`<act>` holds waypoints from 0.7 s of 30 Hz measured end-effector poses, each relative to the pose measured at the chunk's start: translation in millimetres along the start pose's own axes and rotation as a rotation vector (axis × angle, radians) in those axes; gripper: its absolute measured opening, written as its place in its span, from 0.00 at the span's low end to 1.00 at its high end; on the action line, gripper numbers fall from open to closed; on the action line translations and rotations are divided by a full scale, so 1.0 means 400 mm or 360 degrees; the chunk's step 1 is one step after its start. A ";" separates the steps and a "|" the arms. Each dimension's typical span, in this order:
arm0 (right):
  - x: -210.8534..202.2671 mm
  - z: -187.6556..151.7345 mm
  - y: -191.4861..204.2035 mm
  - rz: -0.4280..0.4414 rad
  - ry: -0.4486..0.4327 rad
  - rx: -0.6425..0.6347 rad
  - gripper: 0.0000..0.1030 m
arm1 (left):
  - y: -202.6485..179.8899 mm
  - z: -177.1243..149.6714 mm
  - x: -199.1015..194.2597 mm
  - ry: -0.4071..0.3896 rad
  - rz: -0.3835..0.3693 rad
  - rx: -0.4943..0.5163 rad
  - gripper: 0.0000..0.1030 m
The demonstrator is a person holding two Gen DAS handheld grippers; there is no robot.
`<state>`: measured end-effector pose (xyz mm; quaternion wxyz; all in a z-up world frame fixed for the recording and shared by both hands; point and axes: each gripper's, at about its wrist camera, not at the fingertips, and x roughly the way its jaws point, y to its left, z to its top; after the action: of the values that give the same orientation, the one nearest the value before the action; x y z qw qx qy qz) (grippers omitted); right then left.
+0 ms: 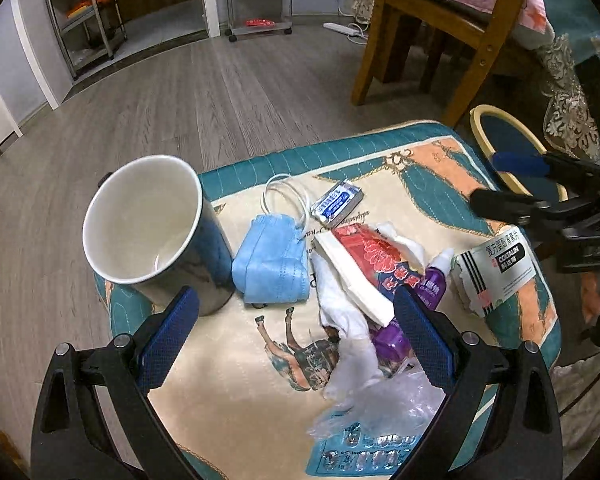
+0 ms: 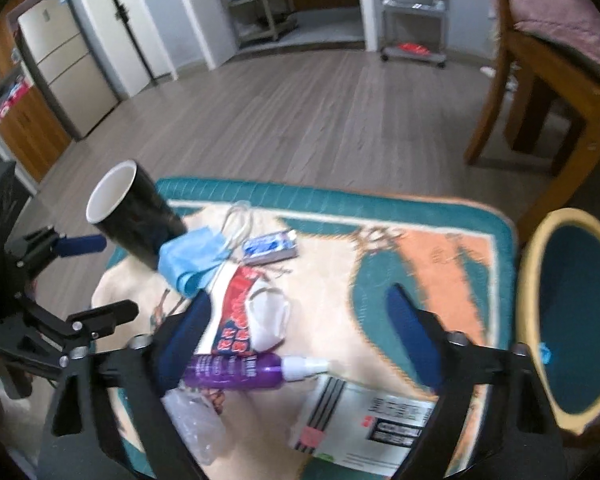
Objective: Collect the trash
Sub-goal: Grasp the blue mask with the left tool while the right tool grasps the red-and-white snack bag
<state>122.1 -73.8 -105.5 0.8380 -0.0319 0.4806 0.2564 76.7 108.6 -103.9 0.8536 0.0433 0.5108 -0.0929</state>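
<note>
Jaws apart on left gripper (image 1: 296, 320) and right gripper (image 2: 300, 320), above trash

Purple bottle (image 1: 384, 336): mostly hidden in the left wrist view under the tissue (image 1: 342, 320) and red-and-white packet (image 1: 364, 264).
Blister pack (image 1: 364, 460): cut off by the bottom edge, partly under clear plastic (image 1: 380, 400).
White medicine box (image 2: 364, 428): blurred print, unreadable in the right wrist view; lower corner behind the right gripper's finger (image 2: 412, 340).
Bin (image 2: 572, 320): right side cut off by the lens edge.
Mug (image 2: 136, 212): base hidden behind the blue mask (image 2: 192, 260).
</note>
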 end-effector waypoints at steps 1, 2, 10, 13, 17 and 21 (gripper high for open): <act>0.018 0.000 0.007 0.0007 0.0029 -0.0007 0.69 | 0.002 -0.004 0.004 0.0008 0.0004 -0.0004 0.92; 0.036 0.000 0.014 0.0013 0.0058 -0.0017 0.64 | 0.007 -0.004 0.005 0.0013 -0.0001 -0.0009 0.92; 0.156 -0.032 0.065 0.0051 0.0289 -0.0110 0.40 | 0.018 -0.025 0.033 0.0073 -0.0021 -0.0017 0.85; 0.165 -0.037 0.064 0.0015 0.0319 -0.0099 0.17 | 0.011 -0.024 0.053 0.0077 0.0007 -0.0015 0.80; 0.131 -0.024 0.039 0.0020 0.0254 -0.0030 0.17 | 0.002 -0.017 0.085 0.0090 0.0069 -0.0052 0.71; 0.093 -0.012 0.003 0.0036 0.0205 0.0015 0.17 | -0.014 -0.011 0.121 0.0107 0.0151 -0.0112 0.58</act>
<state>132.8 -59.3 -138.2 0.8025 -0.0391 0.5351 0.2610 94.0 98.2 -148.4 0.8404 0.0406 0.5395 -0.0330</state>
